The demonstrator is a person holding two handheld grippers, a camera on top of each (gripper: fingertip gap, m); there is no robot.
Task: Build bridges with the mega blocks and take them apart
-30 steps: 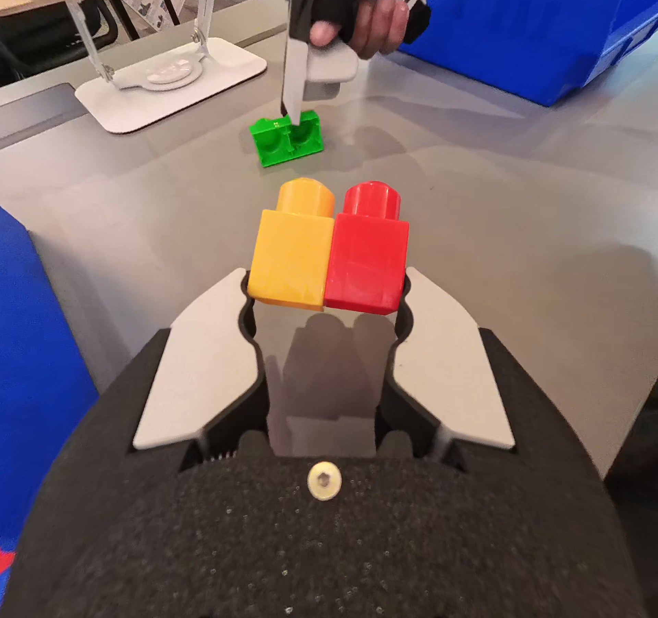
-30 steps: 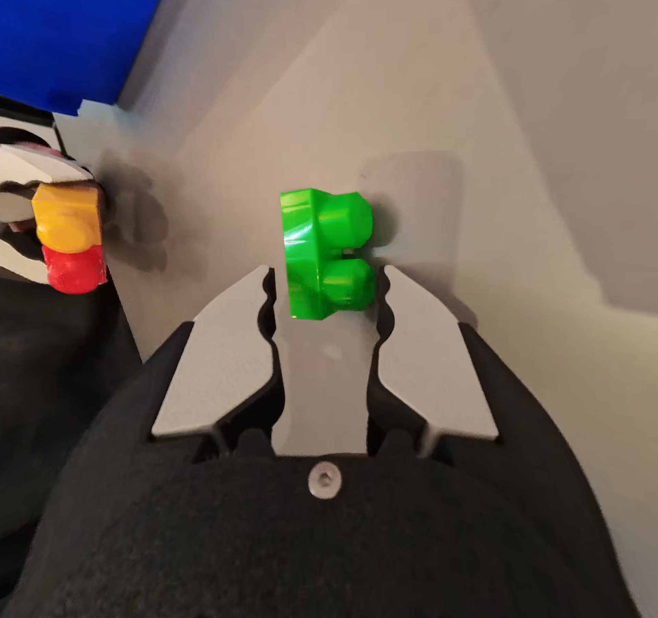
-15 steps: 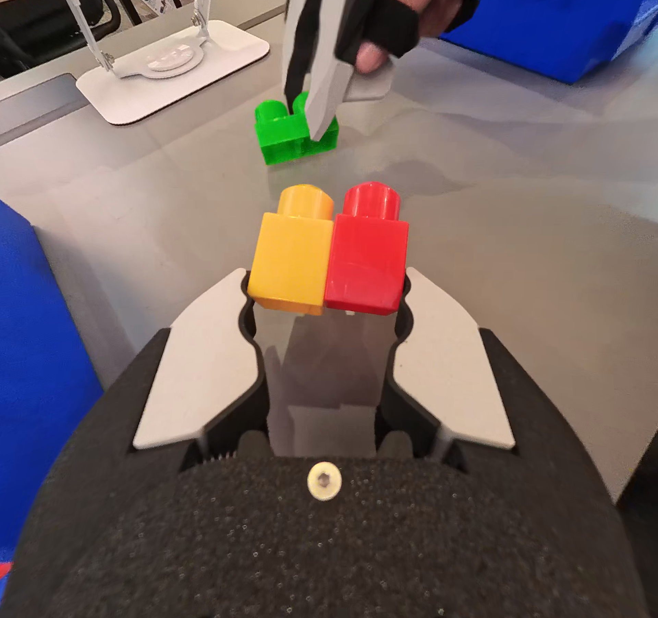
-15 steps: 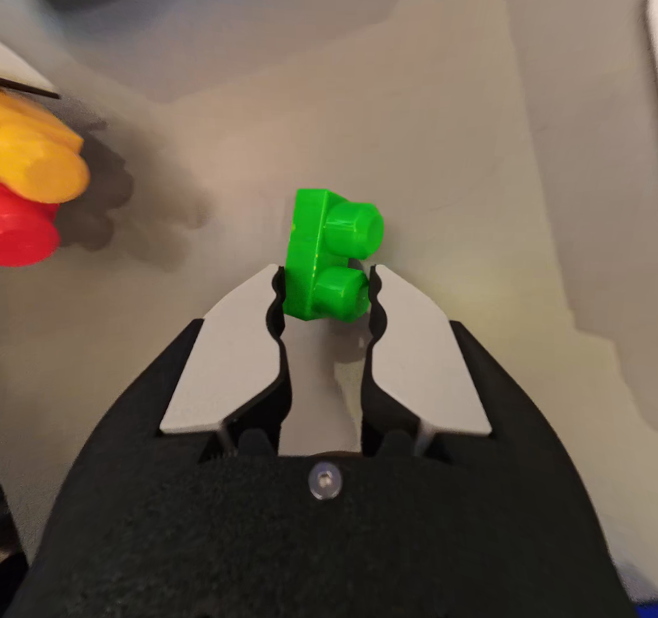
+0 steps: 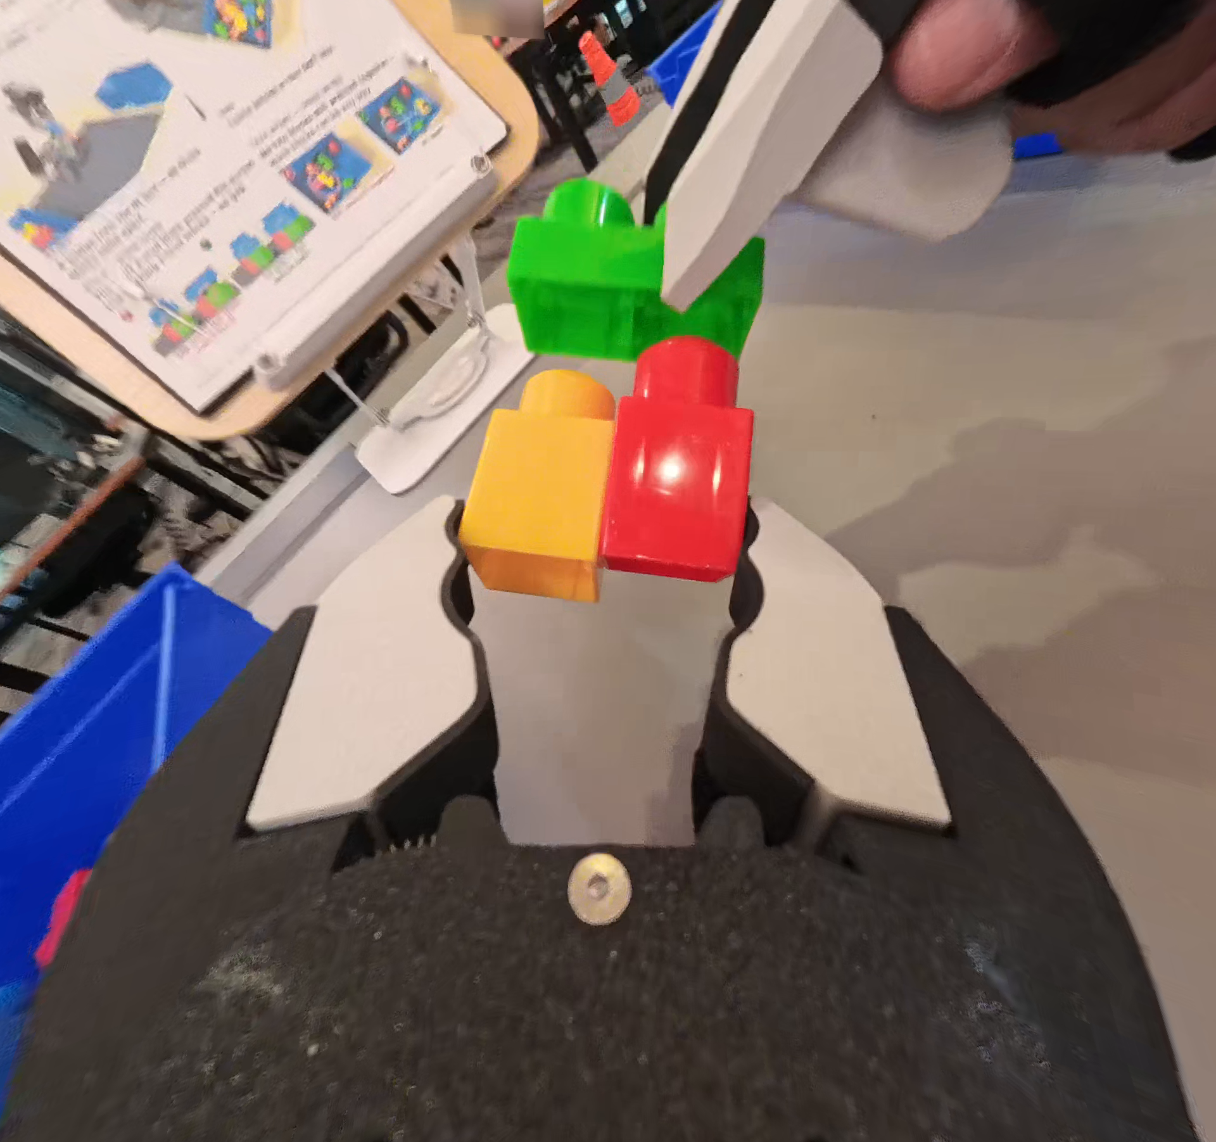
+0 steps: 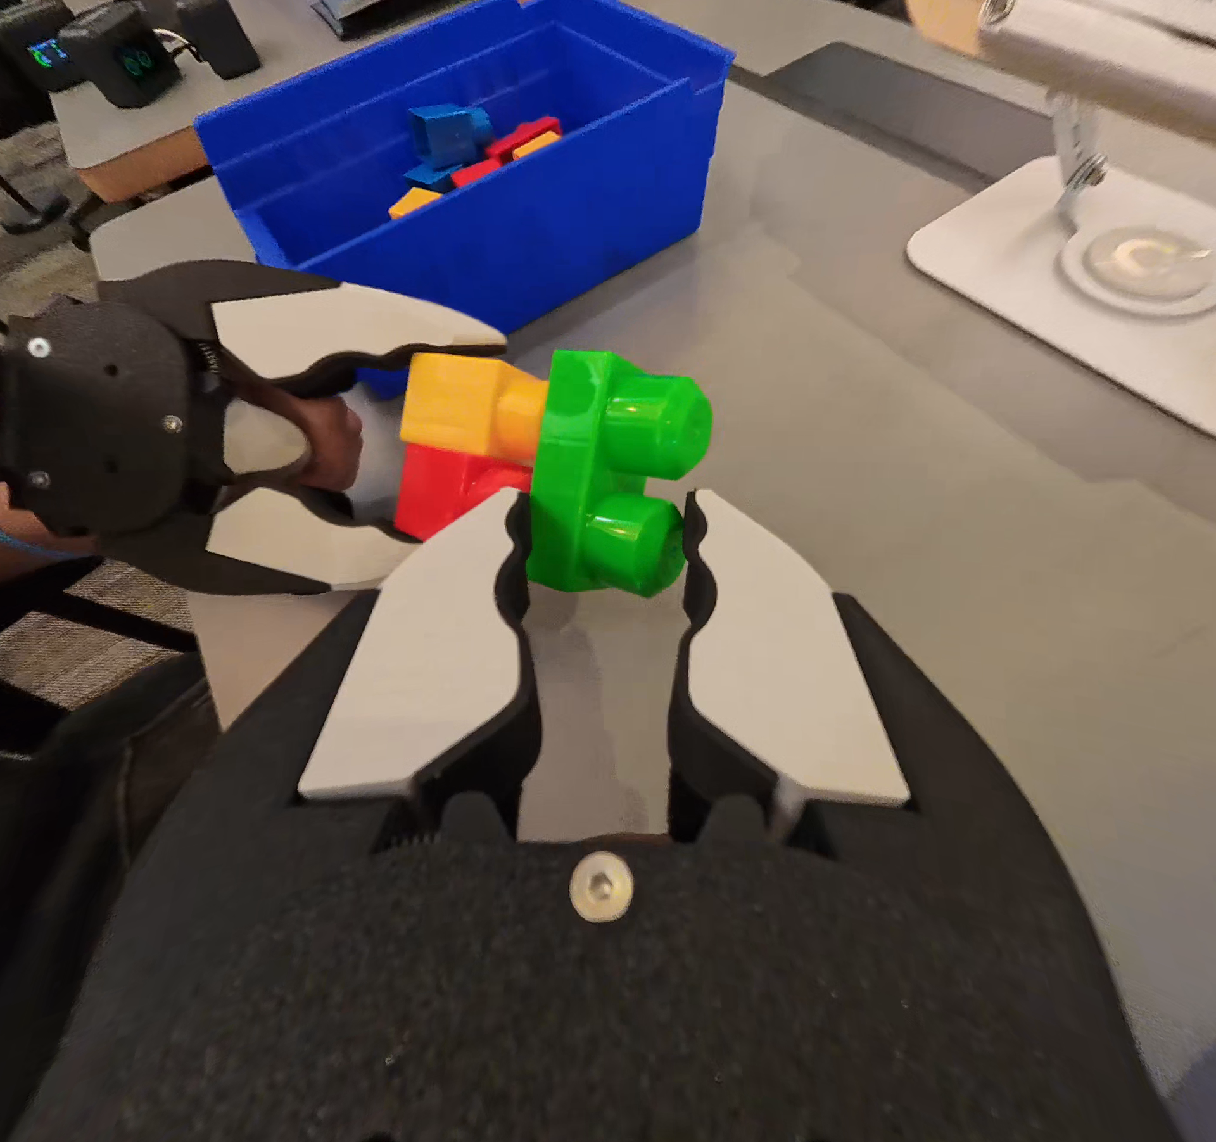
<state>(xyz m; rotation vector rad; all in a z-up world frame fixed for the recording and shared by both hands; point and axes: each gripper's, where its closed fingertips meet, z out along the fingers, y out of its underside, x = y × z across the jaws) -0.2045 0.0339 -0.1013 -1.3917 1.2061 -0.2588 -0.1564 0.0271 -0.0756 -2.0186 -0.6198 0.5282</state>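
The right tongs (image 6: 602, 534) are clamped on the green block (image 6: 605, 472), which a second ago lay on the grey surface (image 6: 921, 518) between open fingers; it is now lifted clear and carried over to the left tongs (image 5: 605, 544). Those grip the yellow block (image 5: 536, 485) and the red block (image 5: 678, 485) side by side, studs pointing away from the holder, as they did before. In the right wrist view the green block's underside meets the yellow stud, while in the left wrist view it sits just above the red stud and looks slightly tilted, so the span is probably touching but not pressed home. The bridge's top piece seems about to be seated. The two tongs meet roughly at a right angle above the surface, a gloved hand (image 5: 1053, 38) wrapped round the right one. Spare blocks lie in the blue bin (image 6: 474, 235) behind.
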